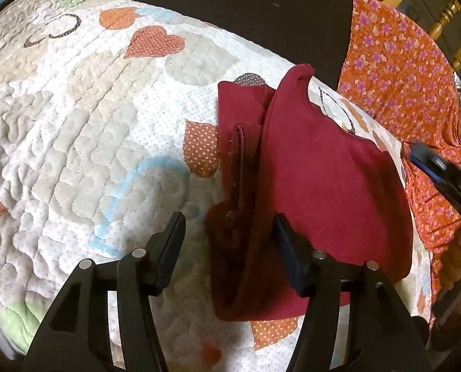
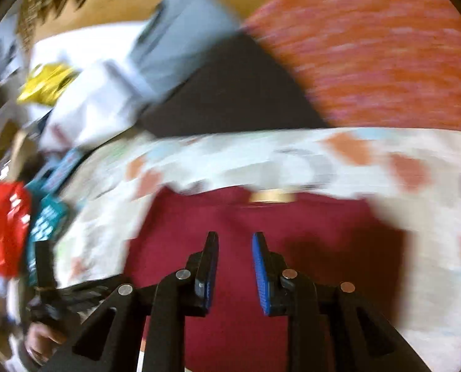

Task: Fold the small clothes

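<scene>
A small dark red shirt (image 1: 329, 170) lies on a quilted heart-patterned blanket (image 1: 75, 124), with its left side folded over the body. My left gripper (image 1: 229, 217) is open just above the shirt's folded left edge and holds nothing. In the left wrist view my right gripper (image 1: 441, 170) shows at the right edge, beside the shirt. The right wrist view is blurred by motion. There my right gripper (image 2: 235, 235) is open and empty above the red shirt (image 2: 230, 217), whose neck label points away.
An orange flowered cloth (image 1: 401, 71) lies at the right of the quilt, and a dark surface (image 1: 246, 12) lies behind it. Wooden chair legs (image 1: 422, 0) stand at the back right. Bags and packets (image 2: 7, 226) sit left of the quilt.
</scene>
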Demonstrator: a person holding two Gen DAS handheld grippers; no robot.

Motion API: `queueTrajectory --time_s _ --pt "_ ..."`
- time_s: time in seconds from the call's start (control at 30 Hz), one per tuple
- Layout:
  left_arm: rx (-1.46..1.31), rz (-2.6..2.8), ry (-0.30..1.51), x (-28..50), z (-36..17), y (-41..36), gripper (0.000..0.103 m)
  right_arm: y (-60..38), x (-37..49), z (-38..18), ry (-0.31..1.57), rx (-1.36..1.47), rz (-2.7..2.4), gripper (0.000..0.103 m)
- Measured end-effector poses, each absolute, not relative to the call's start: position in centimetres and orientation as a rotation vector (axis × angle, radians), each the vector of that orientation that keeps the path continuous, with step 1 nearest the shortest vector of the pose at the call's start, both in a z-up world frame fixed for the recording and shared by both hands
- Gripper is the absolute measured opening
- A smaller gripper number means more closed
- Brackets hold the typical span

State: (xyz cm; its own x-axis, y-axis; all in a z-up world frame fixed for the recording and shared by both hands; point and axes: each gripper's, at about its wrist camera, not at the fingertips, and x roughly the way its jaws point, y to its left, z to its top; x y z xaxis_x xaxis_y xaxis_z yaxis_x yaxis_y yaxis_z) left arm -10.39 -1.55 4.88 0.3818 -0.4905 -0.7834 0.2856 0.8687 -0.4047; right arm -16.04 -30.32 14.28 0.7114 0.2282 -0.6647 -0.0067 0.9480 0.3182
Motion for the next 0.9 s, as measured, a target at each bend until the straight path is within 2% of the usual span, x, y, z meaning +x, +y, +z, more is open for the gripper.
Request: queueTrajectory --time_s 0.07,0.2,0.33,0.47,0.6,0.63,0.67,0.73,0.77,0.83,0.9 --pt "-0.223 -0.494 1.084 -10.2 4.2 -1.8 0.070 -26.8 -12.4 13.3 0.803 0.248 0.194 0.021" --pt "-0.291 -0.508 1.138 -9.0 3.0 -1.9 0.071 -21.3 -5.9 9.9 0.895 0.198 0.274 0.021" --pt "-0.295 -0.495 1.128 -8.1 3.0 -2.8 0.076 -18.9 0.0 4.4 1.082 0.137 0.235 0.021" --pt "-0.282 -0.495 1.115 -7.8 3.1 -3.4 0.082 -20.5 0.0 4.7 1.049 0.227 0.258 0.021" --pt "-0.302 -0.509 1.096 -7.7 3.1 -3.8 0.082 -23.0 -1.9 6.3 1.017 0.322 0.250 0.022" --pt "-0.326 -0.538 1.091 -7.8 3.1 -3.6 0.076 -23.4 -2.6 6.8 1.007 0.327 0.248 0.023" --pt "-0.364 -0.585 1.093 -7.8 3.1 -3.7 0.062 -23.8 -3.3 7.2 0.999 0.336 0.248 0.024" --pt "-0.371 -0.613 1.054 -8.2 3.7 -3.8 0.059 -24.7 -4.3 8.1 0.988 0.371 0.252 0.027" --pt "-0.350 -0.631 1.011 -8.6 4.5 -3.9 0.051 -25.1 -4.9 8.6 0.979 0.401 0.258 0.029" --pt "-0.327 -0.673 0.945 -9.5 5.7 -4.2 0.048 -25.7 -5.9 9.5 0.955 0.453 0.266 0.049" --pt "-0.325 -0.734 0.885 -10.4 6.9 -4.5 0.048 -26.3 -6.8 10.6 0.932 0.490 0.260 0.051"
